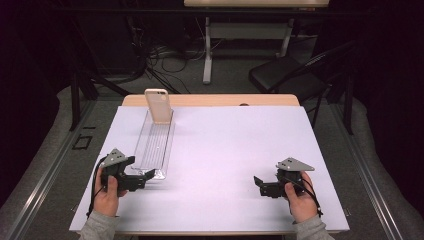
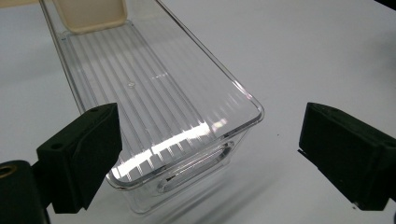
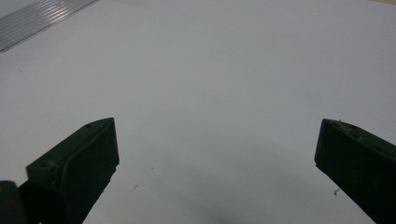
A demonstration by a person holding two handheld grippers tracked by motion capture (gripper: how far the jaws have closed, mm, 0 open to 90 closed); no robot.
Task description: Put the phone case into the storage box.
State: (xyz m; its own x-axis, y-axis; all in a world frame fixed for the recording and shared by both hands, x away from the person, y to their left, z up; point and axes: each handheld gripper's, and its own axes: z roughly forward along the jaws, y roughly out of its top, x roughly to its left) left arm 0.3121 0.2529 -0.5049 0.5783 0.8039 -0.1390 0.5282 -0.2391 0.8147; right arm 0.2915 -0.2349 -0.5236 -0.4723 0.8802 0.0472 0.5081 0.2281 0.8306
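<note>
A long clear plastic tray (image 1: 155,142) lies lengthwise on the left half of the white table. A beige phone case (image 1: 158,106) leans upright in its far end. My left gripper (image 1: 145,177) is open at the tray's near end; in the left gripper view the tray's near corner (image 2: 196,140) sits between the spread jaws, and the beige case (image 2: 91,14) shows at the top. My right gripper (image 1: 259,185) is open over bare table at the right front, with nothing between its jaws (image 3: 215,163).
The white sheet (image 1: 235,145) covers the table, with wide free room between the two grippers. A black chair (image 1: 290,75) and a desk frame stand beyond the far edge. A ribbed strip of the tray (image 3: 37,18) shows at the top left of the right gripper view.
</note>
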